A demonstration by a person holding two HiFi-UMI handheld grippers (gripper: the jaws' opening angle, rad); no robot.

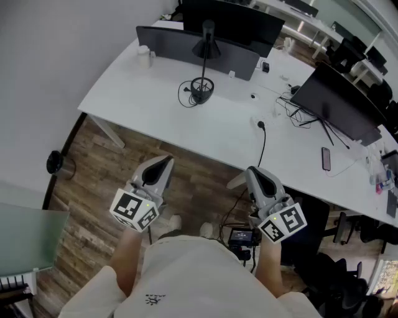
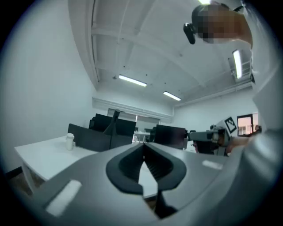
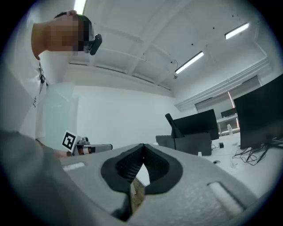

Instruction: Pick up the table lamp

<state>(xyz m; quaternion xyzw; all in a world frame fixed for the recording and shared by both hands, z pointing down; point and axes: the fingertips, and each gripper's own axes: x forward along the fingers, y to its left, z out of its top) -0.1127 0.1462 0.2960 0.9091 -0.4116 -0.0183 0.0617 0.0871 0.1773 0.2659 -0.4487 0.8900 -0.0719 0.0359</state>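
The table lamp [image 1: 203, 59] is black, with a thin stem, a cone head and a ring base [image 1: 202, 88], and stands on the white table [image 1: 137, 93] in front of a dark divider panel. Both grippers hang over the wooden floor, short of the table's near edge and well apart from the lamp. My left gripper [image 1: 166, 160] is shut with nothing in it; my right gripper [image 1: 251, 170] is shut and empty too. The lamp [image 2: 112, 122] shows far off in the left gripper view, past the closed jaws [image 2: 143, 152]. In the right gripper view the lamp [image 3: 175, 126] stands beyond the closed jaws [image 3: 142, 152].
A dark divider panel [image 1: 193, 53] and a monitor [image 1: 233, 18] stand behind the lamp. A white bottle [image 1: 144, 56] is at the table's left. A black cable [image 1: 262, 141], a phone [image 1: 326, 158] and a second monitor [image 1: 339, 102] lie right. A black bin [image 1: 56, 163] sits on the floor.
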